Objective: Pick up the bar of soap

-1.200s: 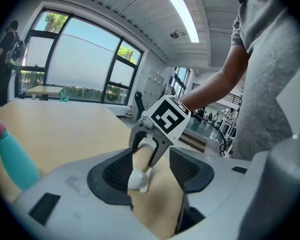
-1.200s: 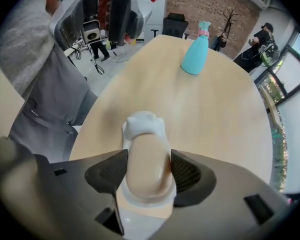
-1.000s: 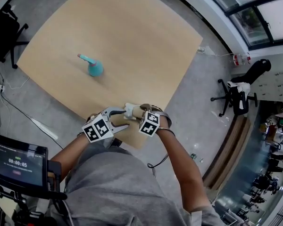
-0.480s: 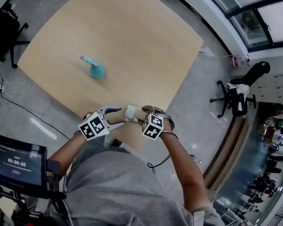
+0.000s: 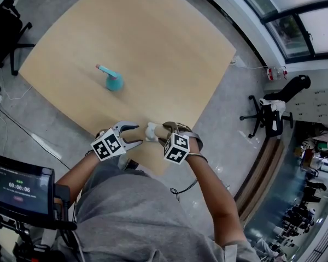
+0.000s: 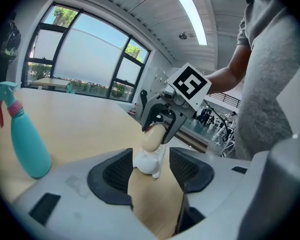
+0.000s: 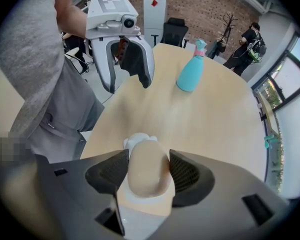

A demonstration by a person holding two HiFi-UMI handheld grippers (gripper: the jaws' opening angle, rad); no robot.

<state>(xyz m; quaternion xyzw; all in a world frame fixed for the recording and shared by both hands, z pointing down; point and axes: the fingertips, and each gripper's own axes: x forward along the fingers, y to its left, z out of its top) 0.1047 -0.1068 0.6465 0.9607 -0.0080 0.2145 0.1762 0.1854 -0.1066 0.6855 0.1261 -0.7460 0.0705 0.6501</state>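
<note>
The beige bar of soap (image 7: 149, 171) is pinched between the pads of my right gripper (image 7: 149, 170), which is shut on it. Under the bar's lower end sits a white soap dish (image 6: 149, 162) on the wooden table (image 5: 153, 37), near its front corner. In the left gripper view, the right gripper (image 6: 158, 129) holds the soap (image 6: 152, 138) tilted up from the dish. My left gripper (image 5: 138, 135) faces it from the left, open, its pads on either side of the dish without touching. From the right gripper view, the left gripper (image 7: 128, 85) holds nothing.
A teal spray bottle (image 5: 112, 79) with a pink trigger stands on the table's left part. The table edge runs just below both grippers. Office chairs (image 5: 270, 111) stand on the floor at right and far left, and a dark screen (image 5: 22, 187) at lower left.
The left gripper has drawn back slightly to the left of the dish. The right gripper has stayed shut on the soap in nearly the same place.
</note>
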